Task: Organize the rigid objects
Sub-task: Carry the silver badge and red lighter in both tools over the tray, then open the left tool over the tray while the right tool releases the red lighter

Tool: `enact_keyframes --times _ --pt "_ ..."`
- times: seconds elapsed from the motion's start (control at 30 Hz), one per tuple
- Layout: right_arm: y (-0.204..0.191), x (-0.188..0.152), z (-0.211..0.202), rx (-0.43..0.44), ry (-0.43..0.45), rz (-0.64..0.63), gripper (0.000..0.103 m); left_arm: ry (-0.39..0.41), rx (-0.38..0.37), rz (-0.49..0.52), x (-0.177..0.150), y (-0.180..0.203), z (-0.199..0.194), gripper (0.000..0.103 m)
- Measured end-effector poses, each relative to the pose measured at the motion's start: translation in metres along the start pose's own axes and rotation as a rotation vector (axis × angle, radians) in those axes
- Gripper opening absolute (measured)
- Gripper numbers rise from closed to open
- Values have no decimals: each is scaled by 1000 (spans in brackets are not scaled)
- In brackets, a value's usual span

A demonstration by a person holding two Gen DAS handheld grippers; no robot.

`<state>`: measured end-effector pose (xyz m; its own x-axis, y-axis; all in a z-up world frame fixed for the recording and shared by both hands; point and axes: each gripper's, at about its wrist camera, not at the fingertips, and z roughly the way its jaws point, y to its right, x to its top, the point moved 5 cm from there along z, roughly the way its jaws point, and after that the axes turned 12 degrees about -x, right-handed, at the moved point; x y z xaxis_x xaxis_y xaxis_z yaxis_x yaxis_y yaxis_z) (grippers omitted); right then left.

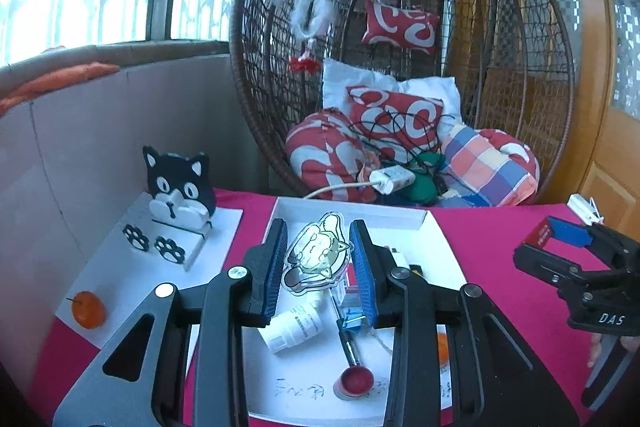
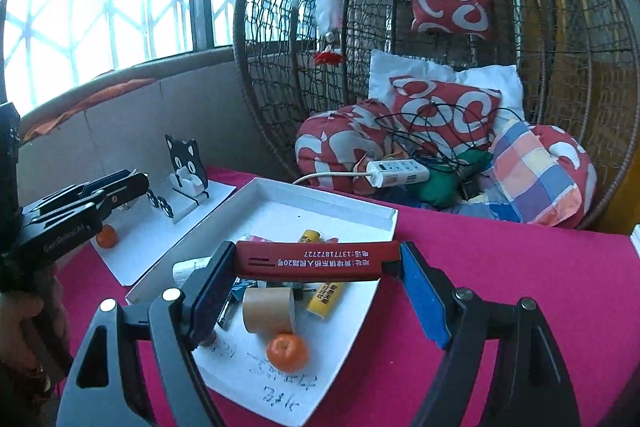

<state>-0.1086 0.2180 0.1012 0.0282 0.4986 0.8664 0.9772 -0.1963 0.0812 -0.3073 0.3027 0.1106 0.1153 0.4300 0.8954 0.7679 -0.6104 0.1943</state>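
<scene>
Your left claw [image 1: 319, 259] is clenched on one clear acrylic charm [image 1: 316, 255]: flat, transparent-edged, printed with a pale green-and-cream cartoon figure, held upright between the blue pads above the tray.

Your right claw [image 2: 316, 267] grips one red rectangular case [image 2: 316, 261] end to end, its jaws standing wide; the case is dark red, long and slim, with a line of white printed characters and digits along its side, held level over the tray's near half.

Below both: one white shallow tray [image 2: 340, 205] on the bench [image 2: 500, 267], which wears a magenta cloth. Handwriting marks the tray floor.

Tray contents, counted from the right wrist view:
- one roll of tan tape [image 2: 269, 309], standing on edge
- one mandarin [image 2: 287, 351], just beside the roll
- two yellow tubes [image 2: 326, 299], one near, one farther back
- one white bottle [image 1: 292, 327], lying down
- one red-capped stick [image 1: 352, 379]
- one blue binder clip [image 1: 352, 319]

Left of the tray, on one white sheet [image 1: 132, 279]: one black-and-white cat stand [image 1: 178, 187] with two paw plaques, and one second mandarin [image 1: 88, 309], well apart from the tray.
</scene>
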Motion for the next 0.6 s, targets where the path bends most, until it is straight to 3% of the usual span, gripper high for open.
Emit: enact_keyframes --times 0.6 --pt "-24 -11 72 -18 -111 -18 81 -152 -23 -77 -21 -16 79 32"
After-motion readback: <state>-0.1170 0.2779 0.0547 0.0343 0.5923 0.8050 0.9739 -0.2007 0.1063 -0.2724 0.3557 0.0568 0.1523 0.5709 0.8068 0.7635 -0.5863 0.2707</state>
